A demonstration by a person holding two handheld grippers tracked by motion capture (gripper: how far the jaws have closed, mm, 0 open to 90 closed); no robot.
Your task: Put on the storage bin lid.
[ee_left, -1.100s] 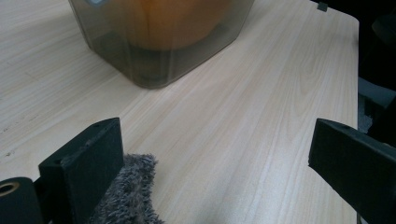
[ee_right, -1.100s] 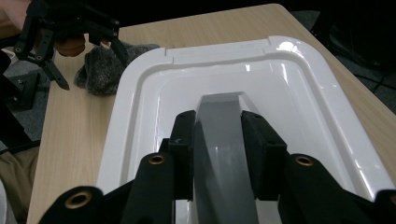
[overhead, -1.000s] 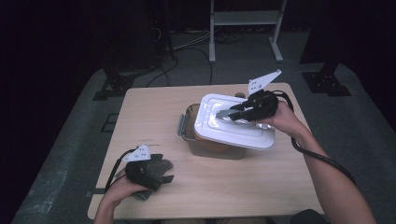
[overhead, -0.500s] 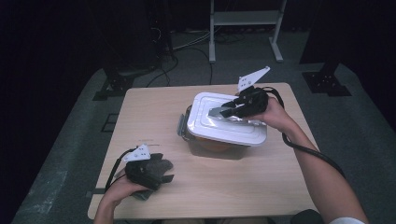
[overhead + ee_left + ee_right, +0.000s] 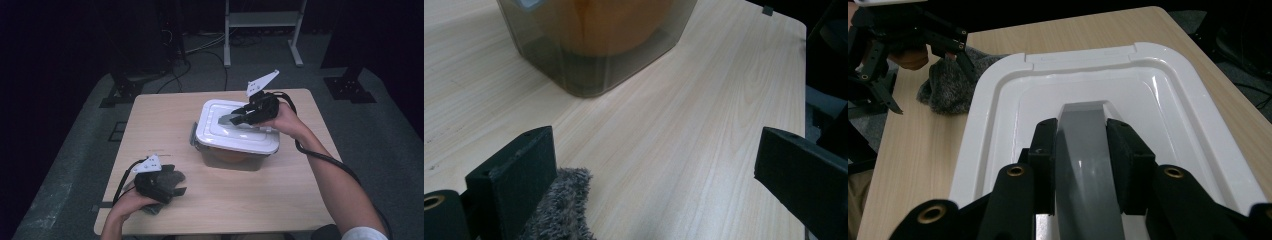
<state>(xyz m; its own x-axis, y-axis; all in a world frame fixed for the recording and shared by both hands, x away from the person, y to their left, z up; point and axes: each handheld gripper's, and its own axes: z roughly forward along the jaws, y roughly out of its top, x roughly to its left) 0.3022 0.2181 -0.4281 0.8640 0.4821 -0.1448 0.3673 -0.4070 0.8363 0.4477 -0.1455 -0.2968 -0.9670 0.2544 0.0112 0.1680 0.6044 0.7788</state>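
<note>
At about seven o'clock on the light wooden table (image 5: 150, 125), seen from the high view, the left gripper (image 5: 172, 184) rests low in the person's left hand (image 5: 131, 202), with a grey fuzzy cloth (image 5: 176, 176) lying under and beside it. In the left gripper view its two black jaws stand wide apart with bare tabletop between them, and the shaggy edge of the cloth (image 5: 559, 207) lies against the inner side of the jaw at eight o'clock, not pinched. From that view the lower corner of the smoky clear plastic storage box (image 5: 594, 65) sits at twelve o'clock, well apart from the jaws, something orange showing through its wall. Moving right in the high view, the box (image 5: 232, 159) stands near the table's centre, slightly toward one o'clock, topped by its white lid (image 5: 215, 132). The lid's grey handle (image 5: 227, 120) rises from the recessed middle of the lid, and the right gripper (image 5: 239, 119) reaches in from three o'clock, held by the right hand (image 5: 282, 119). In the right gripper view the jaws are clamped on the grey handle (image 5: 1085, 145), a pad (image 5: 1123, 150) pressed to each flank, with the white lid (image 5: 998, 100) spread beneath and the left gripper and cloth (image 5: 950, 85) off at ten o'clock.
</note>
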